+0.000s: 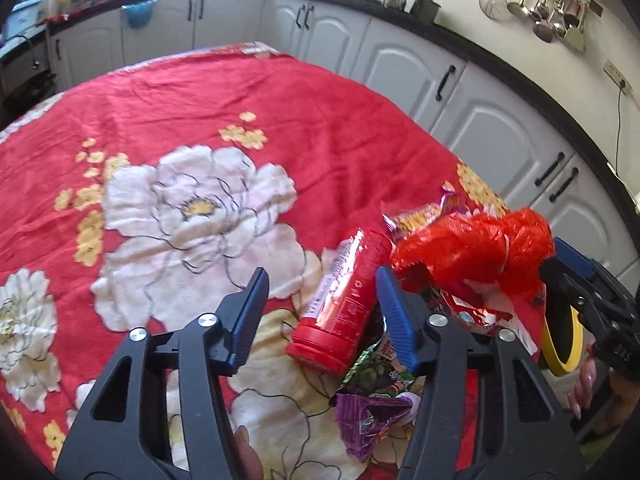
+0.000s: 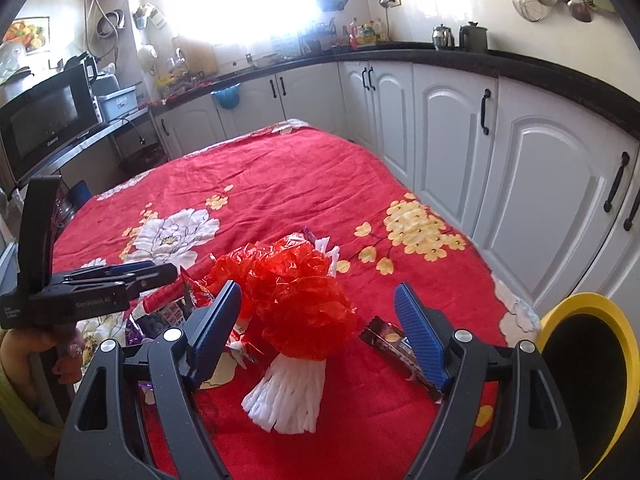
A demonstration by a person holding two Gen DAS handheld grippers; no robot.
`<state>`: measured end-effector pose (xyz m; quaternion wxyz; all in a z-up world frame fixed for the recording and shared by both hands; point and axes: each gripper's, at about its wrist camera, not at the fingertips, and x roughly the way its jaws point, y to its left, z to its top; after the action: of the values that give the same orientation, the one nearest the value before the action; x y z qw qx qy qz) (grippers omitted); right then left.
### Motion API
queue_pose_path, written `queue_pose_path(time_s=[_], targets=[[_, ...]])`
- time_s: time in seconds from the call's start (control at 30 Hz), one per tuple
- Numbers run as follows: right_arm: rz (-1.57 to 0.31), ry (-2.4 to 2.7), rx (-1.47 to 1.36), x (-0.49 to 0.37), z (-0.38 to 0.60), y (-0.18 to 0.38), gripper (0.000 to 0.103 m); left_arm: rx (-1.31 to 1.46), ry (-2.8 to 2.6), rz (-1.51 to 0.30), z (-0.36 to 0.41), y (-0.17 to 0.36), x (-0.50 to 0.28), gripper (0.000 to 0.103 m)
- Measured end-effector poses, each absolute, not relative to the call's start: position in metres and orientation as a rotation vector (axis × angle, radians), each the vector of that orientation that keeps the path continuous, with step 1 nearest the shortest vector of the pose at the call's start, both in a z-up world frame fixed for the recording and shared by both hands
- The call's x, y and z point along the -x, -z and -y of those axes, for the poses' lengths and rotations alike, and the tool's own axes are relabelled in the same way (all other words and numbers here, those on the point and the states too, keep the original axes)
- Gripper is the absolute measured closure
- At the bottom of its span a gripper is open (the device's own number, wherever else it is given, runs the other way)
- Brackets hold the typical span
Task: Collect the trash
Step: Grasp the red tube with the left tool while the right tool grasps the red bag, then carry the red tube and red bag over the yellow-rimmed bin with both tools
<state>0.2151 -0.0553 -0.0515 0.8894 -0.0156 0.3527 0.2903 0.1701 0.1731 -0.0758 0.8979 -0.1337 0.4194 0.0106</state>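
A pile of trash lies on the red flowered tablecloth: a red bottle on its side, a crumpled red plastic bag, green and purple snack wrappers and a yellow-printed wrapper. My left gripper is open and empty, its right finger beside the bottle. In the right wrist view my right gripper is open around the red plastic bag, which has white fringe below it. A dark wrapper lies by its right finger. The left gripper shows at left.
A yellow-rimmed bin stands off the table's near right corner; it also shows in the left wrist view. White cabinets with black handles run along the right. A microwave sits at the left.
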Motion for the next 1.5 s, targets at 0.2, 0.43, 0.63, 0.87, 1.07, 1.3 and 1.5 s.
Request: queue_pose_path(time_s=[0.2, 0.43, 0.63, 0.87, 1.07, 1.3, 1.5], targets=[[-0.756, -0.645, 0.039, -0.214, 0.049, 0.059, 0.062, 0.266, 0.001, -0.895, -0.168, 0.083, -0.175, 0.062], [-0.720, -0.673, 0.021, -0.202, 0.050, 0.053, 0.083, 0.260, 0.024, -0.919, -0.164, 0.091, -0.181, 0.069], [-0.691, -0.684, -0.043, -0.194, 0.060, 0.041, 0.087, 0.272, 0.035, -0.917, -0.164, 0.093, -0.182, 0.072], [-0.671, -0.664, -0.071, -0.186, 0.073, 0.033, 0.087, 0.302, 0.011, -0.892, -0.170, 0.090, -0.174, 0.075], [-0.658, -0.647, -0.092, -0.178, 0.086, 0.029, 0.087, 0.326, -0.026, -0.859, -0.179, 0.081, -0.166, 0.076], [-0.646, -0.634, -0.107, -0.169, 0.099, 0.026, 0.087, 0.295, -0.050, -0.794, -0.175, 0.057, -0.157, 0.076], [-0.622, -0.616, -0.119, -0.162, 0.112, 0.019, 0.087, 0.272, -0.016, -0.748, -0.158, 0.035, -0.152, 0.077]])
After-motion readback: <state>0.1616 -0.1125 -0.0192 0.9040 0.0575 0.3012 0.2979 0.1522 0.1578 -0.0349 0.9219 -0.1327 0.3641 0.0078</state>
